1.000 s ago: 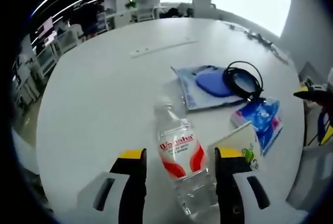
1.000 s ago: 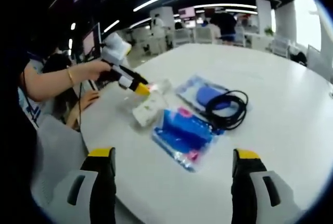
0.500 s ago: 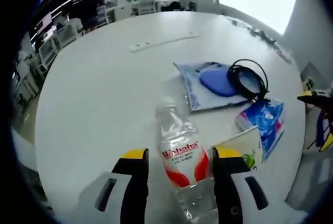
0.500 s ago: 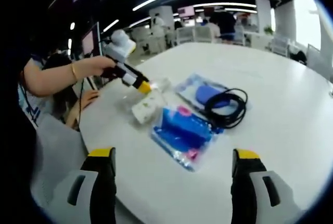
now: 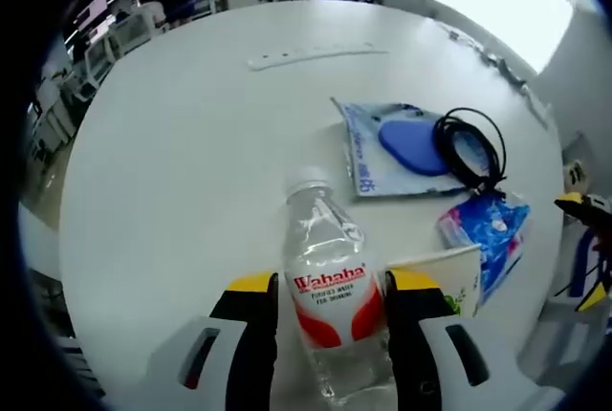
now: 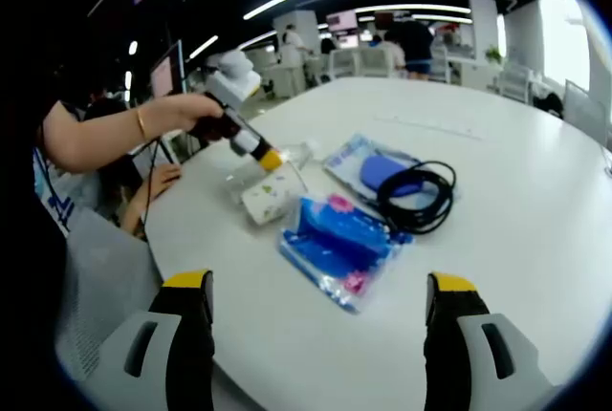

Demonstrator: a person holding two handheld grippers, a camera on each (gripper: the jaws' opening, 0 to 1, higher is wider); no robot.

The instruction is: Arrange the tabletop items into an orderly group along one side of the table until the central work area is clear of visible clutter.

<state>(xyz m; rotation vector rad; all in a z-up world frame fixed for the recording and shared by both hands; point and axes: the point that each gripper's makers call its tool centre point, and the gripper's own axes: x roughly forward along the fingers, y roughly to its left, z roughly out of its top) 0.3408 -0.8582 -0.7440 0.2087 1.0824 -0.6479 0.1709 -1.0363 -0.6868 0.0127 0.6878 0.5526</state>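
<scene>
Jaws of the left gripper [image 5: 330, 289] are pressed against both sides of the water bottle [image 5: 330, 287], so the bottle is pinched at its red label. The bottle lies on the white table [image 5: 172, 172], close to the near edge, with its cap pointing toward the middle. Just beside it, on the right, a paper cup [image 5: 445, 277] lies tipped over and looks to be touching the right jaw.

To do this step well, the bottle should be held tight and lifted a little before it is moved, so that the cup is not pushed along. It is best set down beside the other things, near the same edge, so one neat group is made.

Past the cup, a blue packet [image 5: 483, 229] is seen, then a clear bag with a blue pad [image 5: 397, 148], and a black cable [image 5: 470, 146] coiled partly on top of it. Far away, near the other edge, a long white strip [image 5: 316, 51] is seen.

In the right gripper view, the right gripper [image 6: 320, 311] is spread wide and nothing is held; it hangs over the near table edge. In that view a person's hand [image 6: 182, 110] is seen around the left gripper's handle, and the cup, packet, bag and cable are seen as one cluster by the left edge.
</scene>
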